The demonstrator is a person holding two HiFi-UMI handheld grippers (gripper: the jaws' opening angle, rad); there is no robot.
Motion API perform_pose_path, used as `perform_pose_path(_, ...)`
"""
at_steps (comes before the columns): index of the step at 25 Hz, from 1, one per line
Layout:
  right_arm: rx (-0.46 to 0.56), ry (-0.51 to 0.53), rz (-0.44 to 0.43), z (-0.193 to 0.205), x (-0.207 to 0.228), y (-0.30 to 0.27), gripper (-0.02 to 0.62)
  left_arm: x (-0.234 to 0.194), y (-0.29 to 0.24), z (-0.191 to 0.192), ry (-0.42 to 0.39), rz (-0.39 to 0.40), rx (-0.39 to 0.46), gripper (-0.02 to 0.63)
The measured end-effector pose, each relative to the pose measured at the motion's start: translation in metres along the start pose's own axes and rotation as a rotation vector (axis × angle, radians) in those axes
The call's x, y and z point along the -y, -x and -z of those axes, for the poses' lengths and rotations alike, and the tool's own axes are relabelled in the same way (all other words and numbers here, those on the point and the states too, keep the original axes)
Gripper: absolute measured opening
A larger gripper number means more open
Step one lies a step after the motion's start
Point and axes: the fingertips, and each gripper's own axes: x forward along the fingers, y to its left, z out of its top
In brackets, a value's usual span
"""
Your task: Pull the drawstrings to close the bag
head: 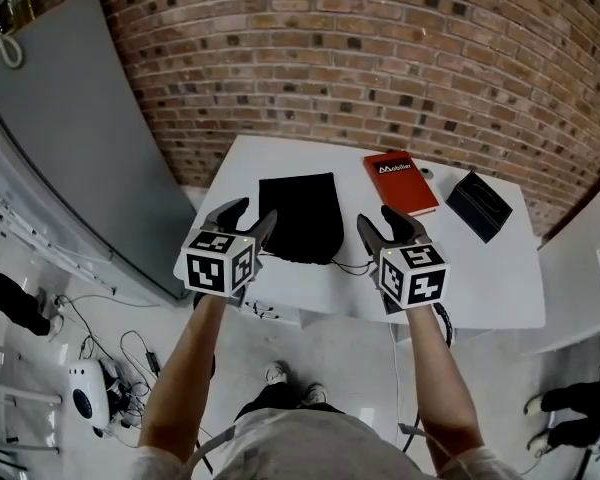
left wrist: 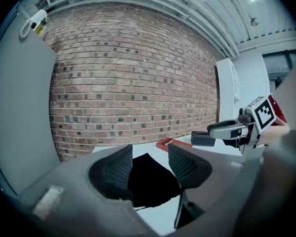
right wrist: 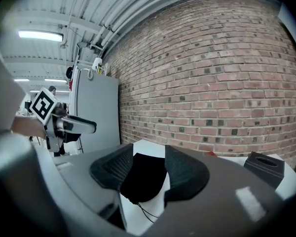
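A flat black drawstring bag (head: 300,218) lies on the white table (head: 480,278), its mouth toward the near edge. A thin black drawstring (head: 350,265) trails out at its near right corner. My left gripper (head: 247,220) hovers open just left of the bag's mouth, and my right gripper (head: 380,224) hovers open just to its right; neither holds anything. Looking along the left gripper (left wrist: 149,157), I see the bag (left wrist: 150,181) between the open jaws. In the right gripper view the bag (right wrist: 143,177) and a drawstring (right wrist: 145,212) show beyond the open gripper (right wrist: 148,157).
A red book (head: 400,183) and a black box (head: 478,205) lie on the far right of the table. A brick wall (head: 380,58) stands behind it. A tall grey panel (head: 70,138) is at the left, with cables (head: 110,353) on the floor below.
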Motion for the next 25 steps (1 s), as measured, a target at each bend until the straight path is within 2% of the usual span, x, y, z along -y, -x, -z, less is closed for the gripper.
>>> perform_pose_path(4,-0.013,0.01,-0.018,0.003,-0.003,-0.012,0.206,-0.009,-0.006,0.007,-0.011,0.017,-0.015,0.232)
perform_pose_path(13,-0.115,0.049,-0.069,0.038,-0.017,-0.054,0.207,-0.027,-0.024,0.053,-0.048,0.133,-0.093,0.233)
perform_pose_path(17,-0.18,0.052,-0.089,0.065,-0.02,-0.064,0.206,-0.026,-0.034,0.085,-0.096,0.199,-0.172,0.233)
perform_pose_path(25,-0.294,0.074,-0.135,0.115,-0.024,-0.079,0.206,-0.025,-0.054,0.149,-0.165,0.275,-0.331,0.233)
